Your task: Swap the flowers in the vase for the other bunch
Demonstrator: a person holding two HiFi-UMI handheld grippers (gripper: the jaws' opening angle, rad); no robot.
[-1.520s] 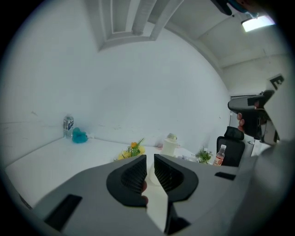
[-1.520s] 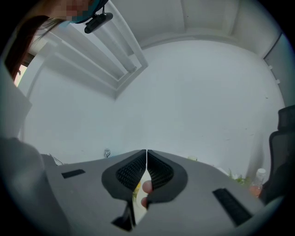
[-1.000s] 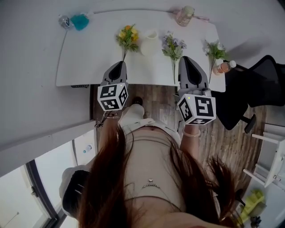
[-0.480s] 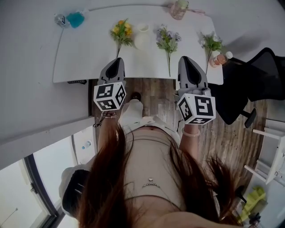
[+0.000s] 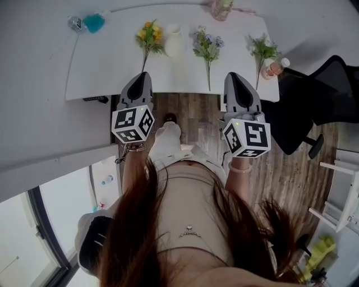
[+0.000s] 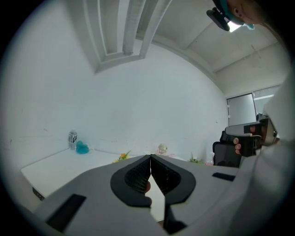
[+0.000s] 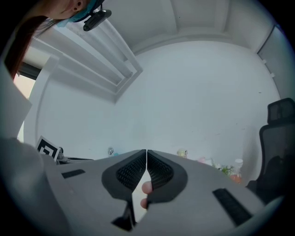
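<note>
A white vase (image 5: 173,40) stands on the white table (image 5: 106,67), with nothing seen in it. A yellow-orange bunch (image 5: 148,37) lies left of it, a purple bunch (image 5: 205,45) right of it, and a green-white sprig (image 5: 261,49) further right. My left gripper (image 5: 142,76) is shut and empty at the table's near edge, below the yellow bunch. My right gripper (image 5: 234,78) is shut and empty, between the purple bunch and the green sprig. In the left gripper view the jaws (image 6: 150,158) meet tip to tip; the right gripper's jaws (image 7: 146,152) do too.
A teal object (image 5: 93,22) and a small clear bottle (image 5: 74,23) sit at the table's far left. A glass jar (image 5: 221,8) stands at the back, an orange-pink bottle (image 5: 274,68) at the right edge. A black office chair (image 5: 325,106) stands to the right on the wooden floor (image 5: 190,115).
The table and flowers have shifted up in the head view. The left gripper has drifted left and a little down in the picture; both grippers stay shut.
</note>
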